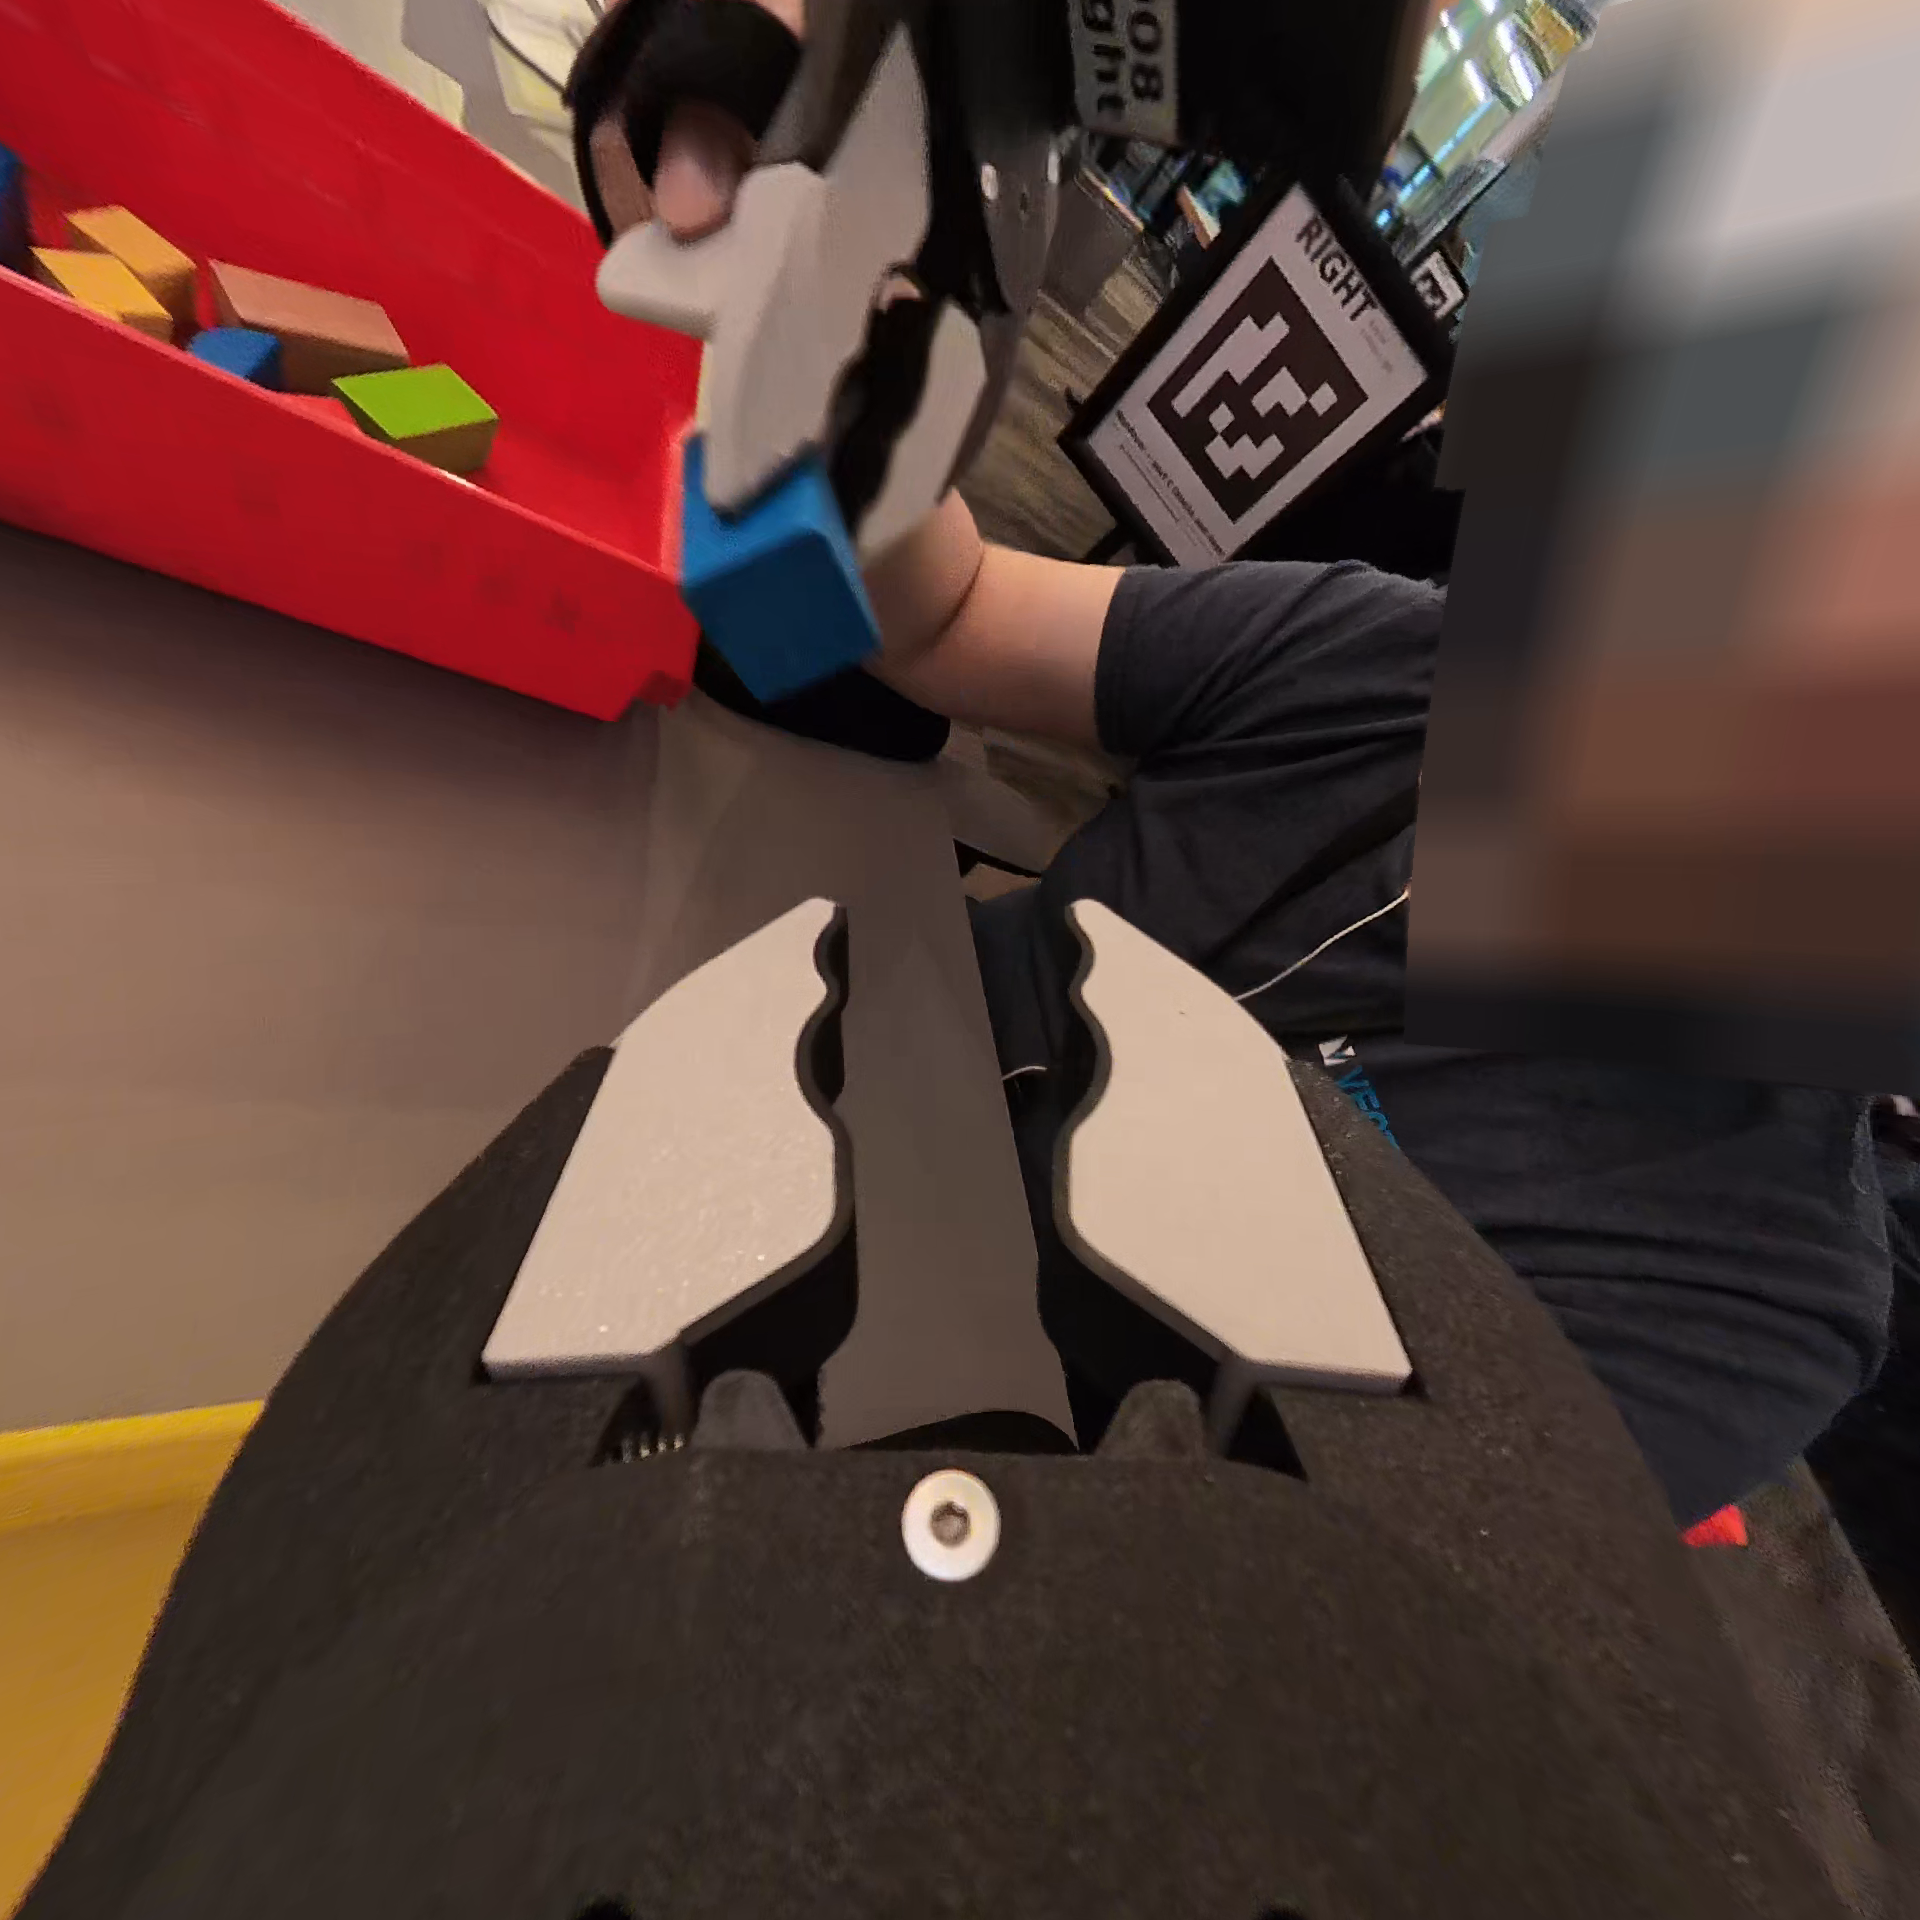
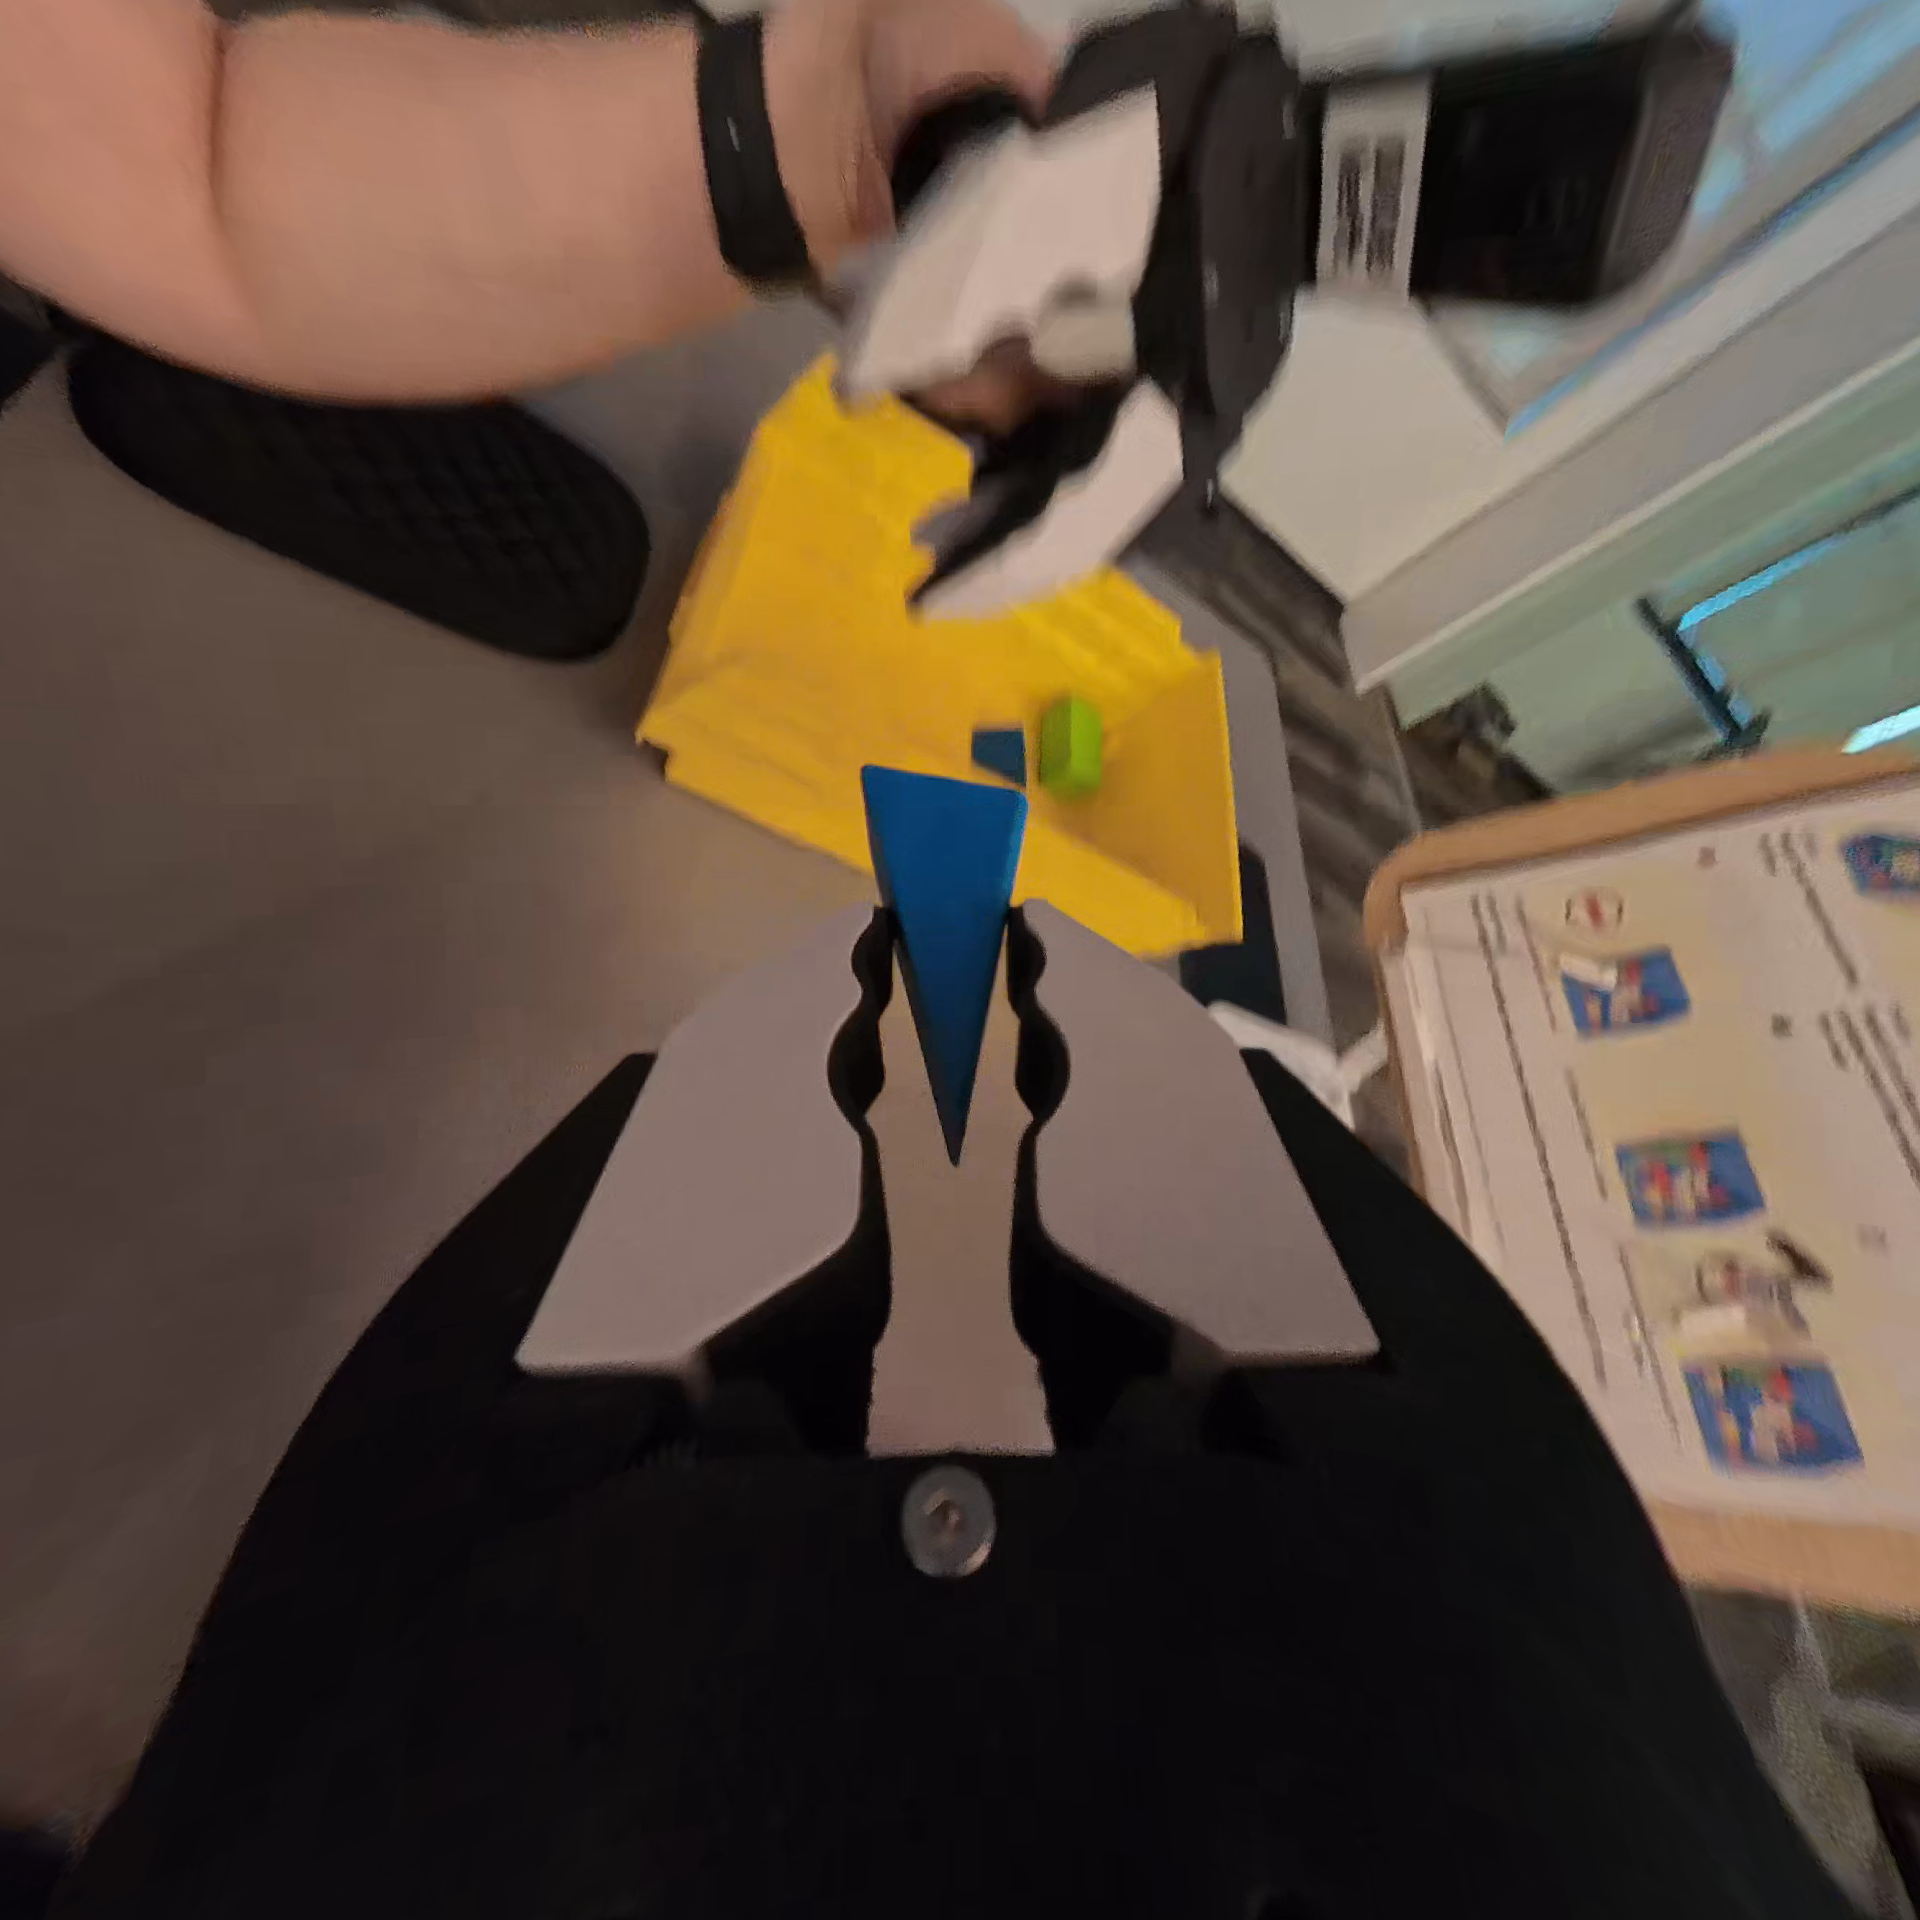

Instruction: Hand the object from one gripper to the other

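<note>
A blue wooden block [image 2: 951, 914] is clamped between the fingertips of my right gripper [image 2: 951, 920], held in the air above the grey table. In the left wrist view the same blue block [image 1: 774, 582] hangs from the right gripper [image 1: 800, 488] at the upper middle, beside the red bin. My left gripper [image 1: 956, 920] is open and empty, its jaws apart, below and short of the block. In the right wrist view the left gripper [image 2: 935, 499] shows blurred at the top, held by a hand, apart from the block.
A red bin [image 1: 364, 520] at the upper left holds several coloured blocks, among them a green one [image 1: 421, 410]. A yellow bin [image 2: 831, 665] holds a green block [image 2: 1070, 746] and a blue one. A board with printed sheets [image 2: 1662, 1143] is at the right. A person sits close by.
</note>
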Demonstrator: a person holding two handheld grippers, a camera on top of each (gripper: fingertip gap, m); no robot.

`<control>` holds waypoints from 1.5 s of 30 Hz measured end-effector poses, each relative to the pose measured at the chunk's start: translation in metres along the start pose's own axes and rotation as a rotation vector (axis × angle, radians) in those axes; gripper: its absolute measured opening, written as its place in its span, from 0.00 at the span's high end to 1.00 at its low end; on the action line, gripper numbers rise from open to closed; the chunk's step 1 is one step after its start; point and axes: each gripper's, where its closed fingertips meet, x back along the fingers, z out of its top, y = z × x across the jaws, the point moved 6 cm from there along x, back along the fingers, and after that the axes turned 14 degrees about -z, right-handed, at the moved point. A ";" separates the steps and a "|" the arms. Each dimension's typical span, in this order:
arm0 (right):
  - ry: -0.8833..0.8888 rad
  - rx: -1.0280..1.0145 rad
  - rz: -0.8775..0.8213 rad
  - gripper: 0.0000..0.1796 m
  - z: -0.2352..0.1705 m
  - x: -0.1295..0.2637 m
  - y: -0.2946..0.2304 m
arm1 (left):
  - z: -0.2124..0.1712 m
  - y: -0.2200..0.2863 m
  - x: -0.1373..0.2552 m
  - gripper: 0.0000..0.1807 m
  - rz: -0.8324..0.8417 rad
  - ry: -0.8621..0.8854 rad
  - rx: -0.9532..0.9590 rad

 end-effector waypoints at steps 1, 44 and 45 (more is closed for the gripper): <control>-0.057 -0.010 -0.013 0.88 -0.010 0.009 0.007 | 0.001 0.003 0.004 0.79 0.016 0.014 -0.015; -0.999 -0.528 0.239 0.87 -0.232 0.038 -0.011 | -0.008 0.016 -0.001 0.79 0.133 -0.080 -0.050; -1.001 -0.550 0.244 0.87 -0.233 0.038 -0.012 | -0.008 0.017 -0.002 0.79 0.129 -0.082 -0.049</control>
